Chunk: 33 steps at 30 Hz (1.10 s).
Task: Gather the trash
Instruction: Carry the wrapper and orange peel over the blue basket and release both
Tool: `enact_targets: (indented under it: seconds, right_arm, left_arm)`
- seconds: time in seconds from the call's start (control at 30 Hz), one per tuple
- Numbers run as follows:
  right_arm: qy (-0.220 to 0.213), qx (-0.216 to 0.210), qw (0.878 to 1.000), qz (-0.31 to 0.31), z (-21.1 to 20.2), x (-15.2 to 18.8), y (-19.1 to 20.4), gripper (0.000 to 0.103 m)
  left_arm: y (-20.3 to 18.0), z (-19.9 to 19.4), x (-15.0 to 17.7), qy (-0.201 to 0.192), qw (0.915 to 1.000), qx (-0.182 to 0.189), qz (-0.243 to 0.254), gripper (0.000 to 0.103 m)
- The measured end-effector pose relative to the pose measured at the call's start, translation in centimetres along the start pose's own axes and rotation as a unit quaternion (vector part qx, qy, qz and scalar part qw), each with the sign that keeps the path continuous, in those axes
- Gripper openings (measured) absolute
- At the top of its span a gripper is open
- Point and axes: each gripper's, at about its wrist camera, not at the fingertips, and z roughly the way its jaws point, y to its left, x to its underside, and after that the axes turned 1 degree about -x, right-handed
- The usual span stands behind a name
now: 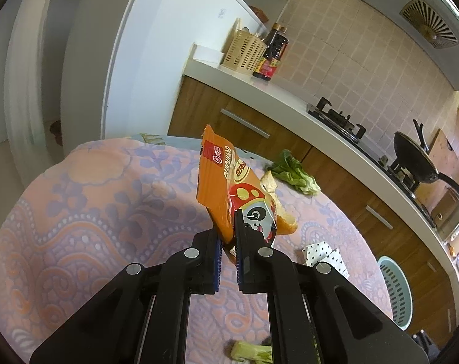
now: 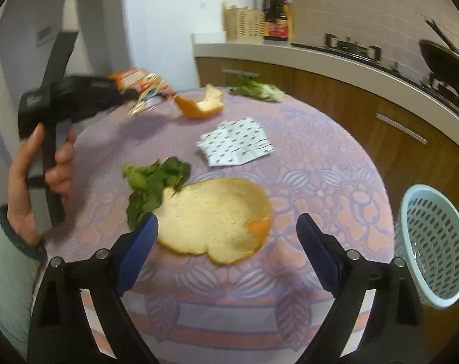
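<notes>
Clamping the orange snack wrapper (image 1: 226, 188) tight in the left gripper (image 1: 228, 242), lifted clear of the table (image 1: 78, 212). Spreading the right gripper (image 2: 226, 236) wide and empty, hovering over the big pomelo peel (image 2: 214, 218) (leafy scrap (image 2: 153, 185) touching its far-left edge). Judging it best: carrying the wrapper across the peel toward the pale blue basket (image 2: 435, 242), just right of the table; releasing only once over its rim.
</notes>
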Motion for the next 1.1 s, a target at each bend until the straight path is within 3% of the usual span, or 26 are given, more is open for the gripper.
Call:
enact_targets:
  seconds: [0.03,0.17,0.23,0.3,0.4,0.47,0.53,0.73,1.1]
  right_arm:
    - [0.013,0.002,1.000,-0.005,0.6,0.1,0.4,0.095]
    - [0.054,0.015,0.998,-0.020,2.7,-0.2,1.4,0.095]
    - [0.062,0.037,0.997,-0.013,3.2,-0.7,1.3,0.095]
    - [0.059,0.029,0.998,0.003,3.4,-1.3,0.9,0.094]
    - [0.054,-0.004,0.998,0.012,3.2,-2.0,0.8,0.061]
    - [0.045,0.007,0.999,-0.003,2.3,-2.3,1.2,0.037]
    - [0.046,0.007,0.999,-0.004,1.7,-2.3,1.0,0.032]
    - [0.024,-0.015,0.998,0.050,-1.2,-1.8,-2.4,0.028]
    - [-0.080,0.053,0.986,0.137,-9.9,-1.7,-13.2,0.028]
  left_arm:
    - [-0.1,0.0,0.0,0.000,1.0000,0.001,0.002,0.006]
    - [-0.5,0.0,0.2,0.000,0.9999,0.002,0.011,0.006]
    - [-0.6,-0.1,0.2,0.000,0.9999,0.005,0.015,0.006]
    - [-0.9,-0.2,0.2,-0.002,0.9997,0.007,0.022,0.006]
    - [-1.5,-0.2,0.3,-0.005,0.9994,0.007,0.034,0.006]
    - [-1.7,-0.1,0.4,-0.003,0.9992,0.013,0.038,0.006]
    - [-2.2,-0.3,0.5,-0.002,0.9989,0.021,0.042,0.006]
    - [-5.0,-2.5,0.4,-0.010,0.9965,0.047,0.069,0.006]
    - [-16.4,-5.3,0.7,-0.007,0.9784,0.151,0.141,0.006]
